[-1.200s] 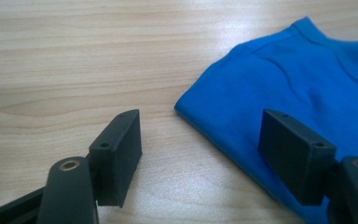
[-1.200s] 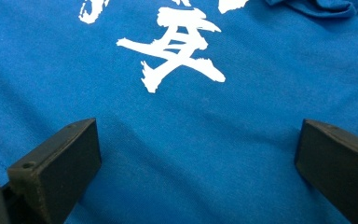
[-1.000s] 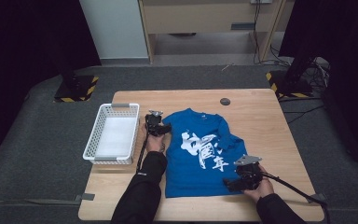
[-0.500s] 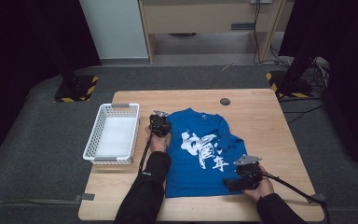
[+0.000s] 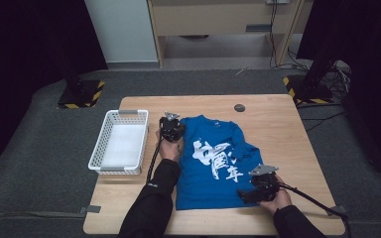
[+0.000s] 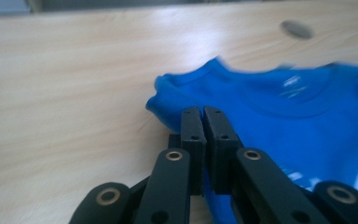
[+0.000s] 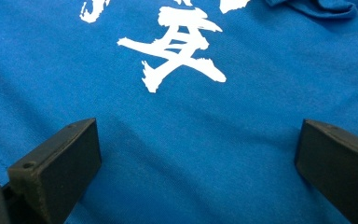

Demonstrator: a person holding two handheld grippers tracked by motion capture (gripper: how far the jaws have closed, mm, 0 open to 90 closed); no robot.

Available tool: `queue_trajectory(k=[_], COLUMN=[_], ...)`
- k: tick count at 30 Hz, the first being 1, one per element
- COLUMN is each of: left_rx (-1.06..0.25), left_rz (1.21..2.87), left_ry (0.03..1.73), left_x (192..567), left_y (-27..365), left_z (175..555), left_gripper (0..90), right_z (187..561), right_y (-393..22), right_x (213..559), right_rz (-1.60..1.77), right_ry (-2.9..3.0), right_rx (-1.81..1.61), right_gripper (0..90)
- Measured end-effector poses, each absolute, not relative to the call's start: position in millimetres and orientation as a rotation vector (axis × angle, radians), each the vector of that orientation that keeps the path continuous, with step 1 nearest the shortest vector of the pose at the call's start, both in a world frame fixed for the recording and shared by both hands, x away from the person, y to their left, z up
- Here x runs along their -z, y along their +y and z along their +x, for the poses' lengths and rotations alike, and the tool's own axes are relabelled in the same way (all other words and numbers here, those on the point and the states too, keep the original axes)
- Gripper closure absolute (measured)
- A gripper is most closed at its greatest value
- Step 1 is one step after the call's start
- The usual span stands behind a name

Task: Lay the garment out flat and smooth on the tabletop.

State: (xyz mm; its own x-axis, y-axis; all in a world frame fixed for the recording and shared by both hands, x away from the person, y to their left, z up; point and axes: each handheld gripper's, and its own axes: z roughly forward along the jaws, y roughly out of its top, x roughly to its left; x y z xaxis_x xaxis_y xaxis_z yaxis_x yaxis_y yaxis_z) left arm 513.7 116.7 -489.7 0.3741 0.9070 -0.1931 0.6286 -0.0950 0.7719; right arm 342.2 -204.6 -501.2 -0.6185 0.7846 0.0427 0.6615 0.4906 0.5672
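Observation:
A blue T-shirt [image 5: 213,163] with white printed characters lies flat on the wooden table [image 5: 283,134], collar at the far side. My left gripper [image 5: 171,130] is at the shirt's far left shoulder. In the left gripper view its jaws [image 6: 203,114] are shut on a bunched fold of the blue shirt [image 6: 284,121] at that corner. My right gripper [image 5: 246,196] rests over the shirt's near right hem. In the right gripper view it [image 7: 196,135] stands wide open, with flat blue shirt [image 7: 191,154] and its white print between the jaws.
A white mesh basket [image 5: 120,115] stands on the table's left side, beside the left gripper. A small dark round disc [image 5: 239,107] lies near the far edge, also seen as a blurred disc [image 6: 296,29]. Bare wood lies to the right of the shirt.
My left gripper has shifted slightly right onto the shirt's shoulder corner. The right gripper has stayed where it was.

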Motion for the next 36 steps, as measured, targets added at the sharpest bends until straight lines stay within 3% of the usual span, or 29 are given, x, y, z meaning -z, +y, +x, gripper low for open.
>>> queue_trajectory(k=[7, 21, 24, 25, 28, 36], left_rx=[-0.413, -0.295, -0.239, -0.241, -0.266, -0.295], left_rz=[1.887, 2.002, 1.997, 1.998, 1.957, 1.963], left_ry=[1.236, 1.135, 1.116, 1.111, 1.118, 1.121], left_x=[476, 498, 502, 501, 492, 487], left_y=[88, 34, 33, 35, 46, 68], left_z=[510, 498, 497, 497, 497, 512], left_gripper=[87.2, 85.1, 75.4, 67.6, 56.7, 52.9], right_z=[342, 343, 343, 343, 343, 343], right_y=[-205, -205, -205, -205, -205, -205], right_x=[501, 501, 501, 501, 501, 501], right_rz=[1.239, 1.235, 1.235, 1.235, 1.235, 1.231], right_ry=[2.516, 2.519, 2.519, 2.519, 2.520, 2.523], right_rx=[-0.811, -0.811, -0.811, -0.811, -0.810, -0.811], right_gripper=[0.6, 0.6, 0.6, 0.6, 0.6, 0.6])
